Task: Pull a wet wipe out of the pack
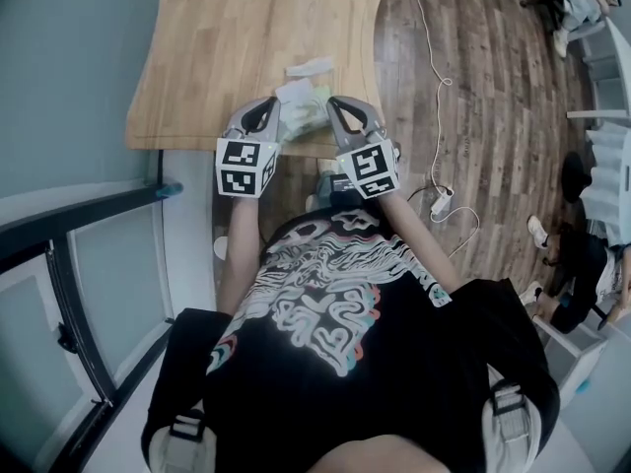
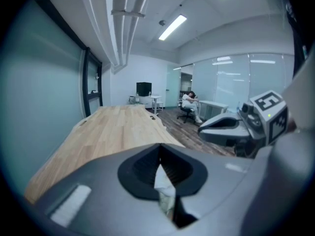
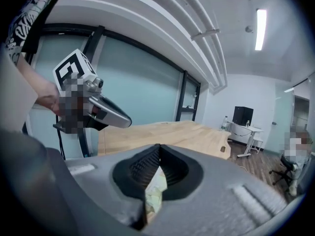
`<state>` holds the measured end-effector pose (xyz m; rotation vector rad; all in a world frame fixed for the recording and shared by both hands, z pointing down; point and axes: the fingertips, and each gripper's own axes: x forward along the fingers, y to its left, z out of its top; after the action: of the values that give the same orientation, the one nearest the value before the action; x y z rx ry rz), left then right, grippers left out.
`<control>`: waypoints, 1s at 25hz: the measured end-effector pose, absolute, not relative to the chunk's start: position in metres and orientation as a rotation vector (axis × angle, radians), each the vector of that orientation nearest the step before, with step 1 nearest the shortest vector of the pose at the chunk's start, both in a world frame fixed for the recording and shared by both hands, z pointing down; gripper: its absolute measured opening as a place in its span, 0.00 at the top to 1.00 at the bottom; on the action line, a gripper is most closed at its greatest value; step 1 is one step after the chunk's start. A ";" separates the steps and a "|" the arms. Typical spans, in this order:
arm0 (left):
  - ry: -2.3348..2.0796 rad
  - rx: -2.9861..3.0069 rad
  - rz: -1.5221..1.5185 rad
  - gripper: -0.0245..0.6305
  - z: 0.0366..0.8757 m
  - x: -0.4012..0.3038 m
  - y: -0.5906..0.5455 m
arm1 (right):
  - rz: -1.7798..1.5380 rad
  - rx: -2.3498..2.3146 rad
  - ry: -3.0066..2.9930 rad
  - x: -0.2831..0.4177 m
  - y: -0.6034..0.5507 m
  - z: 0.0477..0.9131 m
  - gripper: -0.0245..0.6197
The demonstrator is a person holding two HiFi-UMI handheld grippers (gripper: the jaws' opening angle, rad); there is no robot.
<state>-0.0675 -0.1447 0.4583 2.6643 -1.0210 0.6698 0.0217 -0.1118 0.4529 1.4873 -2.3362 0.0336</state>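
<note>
Jaws tight on wipe (image 2: pixel 162 178), pack (image 3: pixel 155 191), above table (image 1: pixel 227 47).

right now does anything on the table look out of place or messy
Only one thing: a crumpled white sheet, likely a wipe, lies loose on the wooden table, beyond the pack that the left gripper and right gripper hold up between them. Nothing looks spilled or damaged.

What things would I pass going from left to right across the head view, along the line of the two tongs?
Left tongs → wet wipe pack → right tongs → white cable on the floor.
</note>
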 end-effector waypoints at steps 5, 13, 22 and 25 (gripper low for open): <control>-1.020 2.694 0.586 0.98 0.443 -0.067 -0.110 | -0.021 1.597 -2.332 0.022 -0.089 0.424 0.96; -1.133 2.723 0.391 0.98 0.406 -0.080 -0.075 | 0.038 1.681 -2.331 0.024 -0.042 0.406 0.96; -1.118 2.784 0.466 0.98 0.378 -0.051 -0.042 | 0.033 1.687 -2.369 0.030 -0.007 0.377 0.96; -1.145 2.799 0.467 0.98 0.373 -0.042 -0.040 | -0.017 1.659 -2.364 0.034 -0.003 0.370 0.96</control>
<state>-0.0419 -0.0400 0.3728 2.7992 -1.1451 0.4667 0.0335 -0.0030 0.3699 1.6592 -2.3637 -0.0172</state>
